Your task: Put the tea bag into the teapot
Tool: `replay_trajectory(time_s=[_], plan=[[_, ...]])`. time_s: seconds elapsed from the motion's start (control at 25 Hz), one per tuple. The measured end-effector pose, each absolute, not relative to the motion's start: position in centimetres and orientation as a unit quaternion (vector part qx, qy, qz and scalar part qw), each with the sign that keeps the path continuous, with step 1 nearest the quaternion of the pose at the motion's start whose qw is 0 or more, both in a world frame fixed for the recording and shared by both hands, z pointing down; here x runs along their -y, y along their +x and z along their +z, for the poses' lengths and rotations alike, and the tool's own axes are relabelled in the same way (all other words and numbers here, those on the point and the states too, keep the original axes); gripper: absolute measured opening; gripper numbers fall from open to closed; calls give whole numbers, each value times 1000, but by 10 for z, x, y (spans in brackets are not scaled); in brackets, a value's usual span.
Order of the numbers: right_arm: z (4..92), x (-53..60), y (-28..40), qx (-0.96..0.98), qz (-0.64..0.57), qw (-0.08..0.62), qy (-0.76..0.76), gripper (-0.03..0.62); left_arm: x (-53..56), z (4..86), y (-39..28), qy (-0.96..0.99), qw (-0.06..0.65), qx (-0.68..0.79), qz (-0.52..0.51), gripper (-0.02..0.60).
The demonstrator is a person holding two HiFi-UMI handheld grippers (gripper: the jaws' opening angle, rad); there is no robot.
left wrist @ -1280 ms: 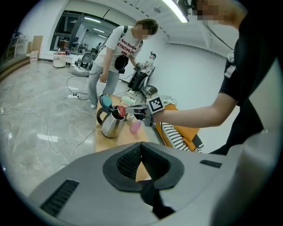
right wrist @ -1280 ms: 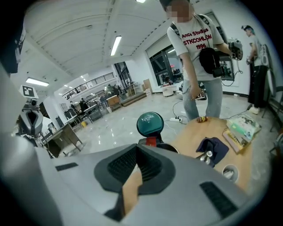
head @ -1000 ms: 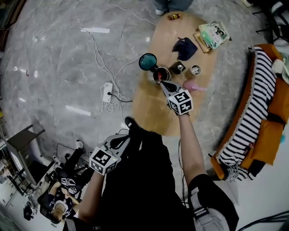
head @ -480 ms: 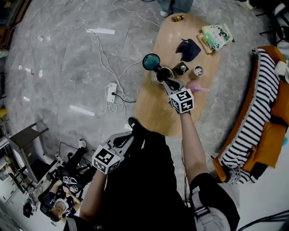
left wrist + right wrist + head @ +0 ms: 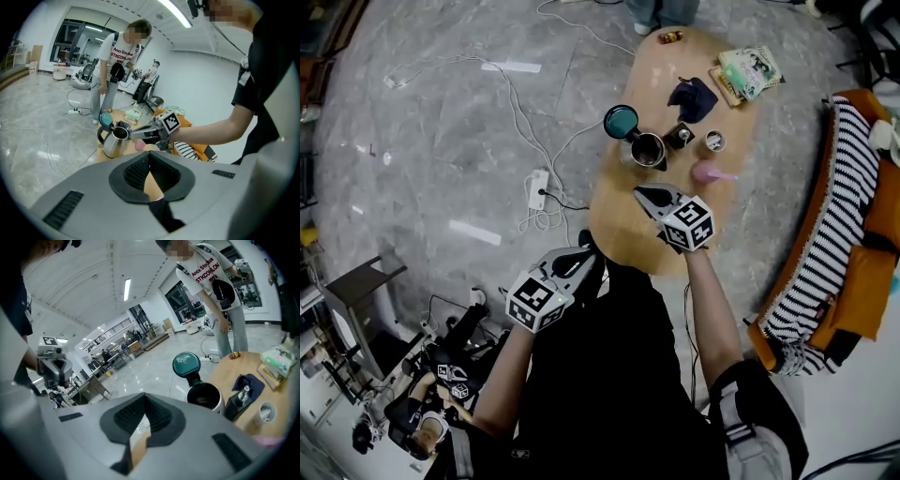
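The steel teapot [image 5: 648, 148] stands on the oval wooden table [image 5: 623, 230] with its teal lid [image 5: 621, 122] flipped open. In the right gripper view something reddish lies low inside the teapot [image 5: 203, 398]; I cannot tell whether it is the tea bag. My right gripper [image 5: 644, 196] hovers over the table a short way in front of the teapot, jaws together, nothing visible between them. My left gripper [image 5: 573, 262] hangs by the table's near edge, shut and empty. The left gripper view shows the teapot [image 5: 114, 142] with the right gripper [image 5: 139, 135] beside it.
Right of the teapot stand a small black bottle [image 5: 680, 137], a little cup [image 5: 713, 142] and a pink object [image 5: 709, 172]. A dark cloth [image 5: 694, 98] and books [image 5: 748, 70] lie farther back. A striped sofa [image 5: 820, 234] is at the right, a power strip [image 5: 536, 190] on the floor at the left.
My right gripper has drawn back from over the teapot's mouth toward me. The left gripper has come up a little toward the table edge.
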State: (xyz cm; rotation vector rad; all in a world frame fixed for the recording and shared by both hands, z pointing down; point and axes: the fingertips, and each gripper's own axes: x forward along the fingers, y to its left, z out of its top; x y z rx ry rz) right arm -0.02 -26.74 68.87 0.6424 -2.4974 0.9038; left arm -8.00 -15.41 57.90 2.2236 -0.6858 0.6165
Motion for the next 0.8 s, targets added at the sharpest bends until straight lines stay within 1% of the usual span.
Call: replay_trajectory(time_s=[0.2,0.36,0.64,0.8], plan=[[650,234,-22,907,303,207,206,7,172,574,-84,878,344,251,217,9],[612,221,-42,914,297,188,203,6,187,568,-86,893,333,227,201,9],[561,212,-79,919,261,170,240,7,217,551,-99,918,298,189,179,9],[545,201,-91,919,238,172,261,6,222,536,-100,930,281,172,164,9]])
